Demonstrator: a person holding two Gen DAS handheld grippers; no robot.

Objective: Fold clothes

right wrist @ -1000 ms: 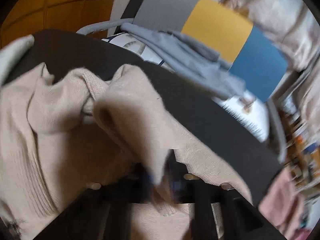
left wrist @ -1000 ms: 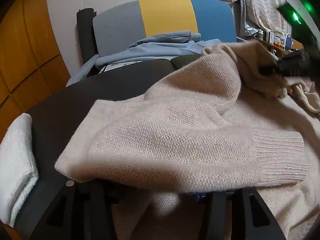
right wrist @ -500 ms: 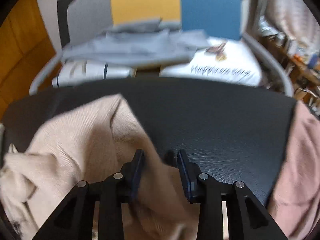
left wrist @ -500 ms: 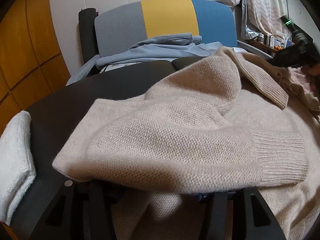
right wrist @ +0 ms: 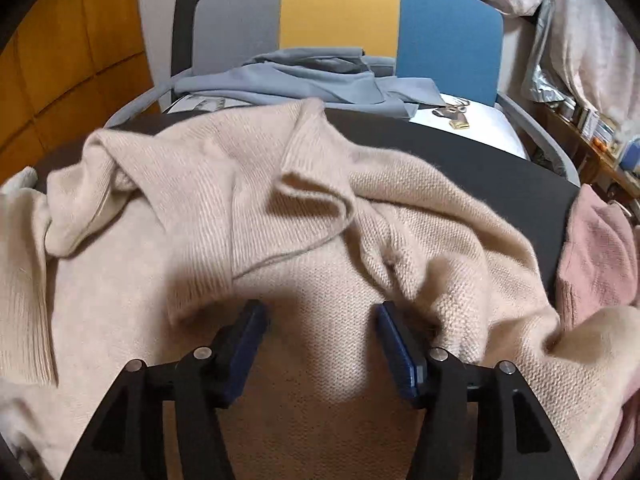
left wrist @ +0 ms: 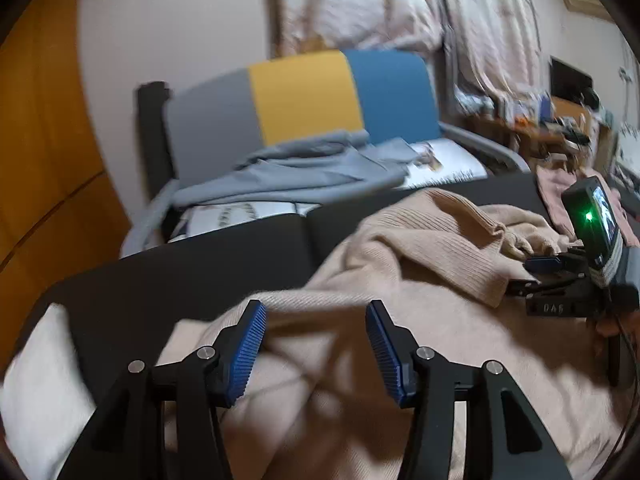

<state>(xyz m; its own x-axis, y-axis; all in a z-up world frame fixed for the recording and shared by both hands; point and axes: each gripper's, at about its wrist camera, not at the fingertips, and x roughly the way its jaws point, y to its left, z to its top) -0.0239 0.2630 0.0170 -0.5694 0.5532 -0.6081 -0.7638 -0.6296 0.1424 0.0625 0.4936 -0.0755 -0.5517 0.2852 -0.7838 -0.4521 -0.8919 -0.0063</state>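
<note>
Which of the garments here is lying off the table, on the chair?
The grey-blue garment, draped across the chair seat. The beige sweater, pink garment and white cloth all lie on the black table.

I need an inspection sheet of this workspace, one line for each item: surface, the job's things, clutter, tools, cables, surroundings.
Surface: dark table, mostly covered.
Job's things: beige sweater lies rumpled, its collar turned up; pink garment at the right edge; white cloth at the left edge.
Clutter: nothing seen on the table besides clothes.
Tools: left tool open over the sweater, gripping nothing; right tool opening, nothing pinched.
Cables: thin dark cable behind the right tool.
Surroundings: tricolour chair carrying grey clothes; crowded shelf.
</note>
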